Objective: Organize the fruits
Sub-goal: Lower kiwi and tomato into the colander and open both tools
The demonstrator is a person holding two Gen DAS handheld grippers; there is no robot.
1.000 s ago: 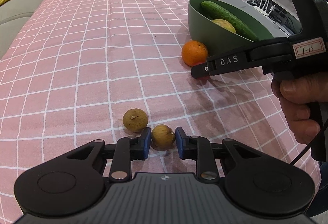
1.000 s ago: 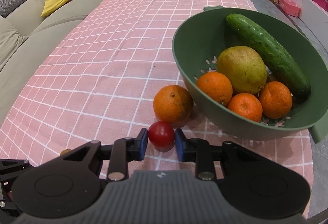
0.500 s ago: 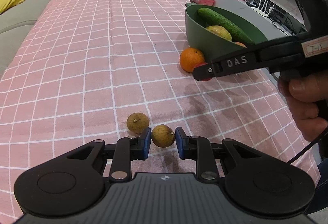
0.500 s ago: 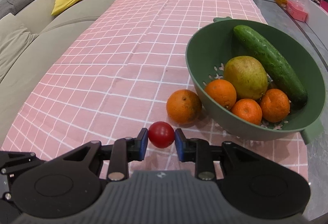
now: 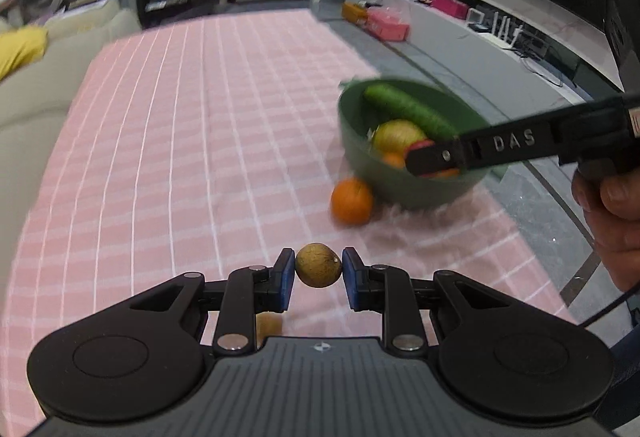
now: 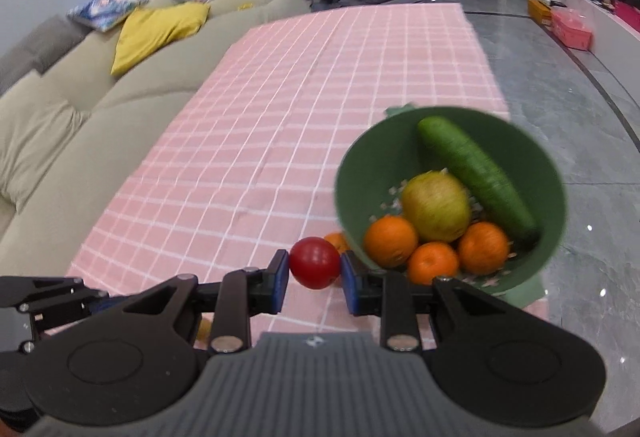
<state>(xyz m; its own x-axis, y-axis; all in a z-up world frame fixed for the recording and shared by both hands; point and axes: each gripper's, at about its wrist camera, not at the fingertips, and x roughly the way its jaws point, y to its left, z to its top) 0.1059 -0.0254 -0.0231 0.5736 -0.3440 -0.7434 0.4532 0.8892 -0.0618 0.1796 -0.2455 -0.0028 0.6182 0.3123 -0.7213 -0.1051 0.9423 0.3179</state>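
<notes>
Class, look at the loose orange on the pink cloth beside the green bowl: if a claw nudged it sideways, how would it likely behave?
The orange is round, so it would probably roll rather than slide. The checked cloth looks soft, which may slow it. The green bowl sits close beside it and would likely stop it on that side.

- Left hand-held gripper (image 5: 318, 277): matt black plastic body, ribbed grey housing, blue pads, bright metal pivot pins.
- Brown fruit (image 5: 318, 270), lower centre: dull, faintly rough skin.
- Tomato (image 6: 315, 268): smooth, glossy red skin.
- Colander (image 6: 552, 197), right: matt green plastic.
- Counter (image 6: 280, 141): pink checked woven cloth.
- Floor (image 6: 592, 141): polished grey stone.
</notes>
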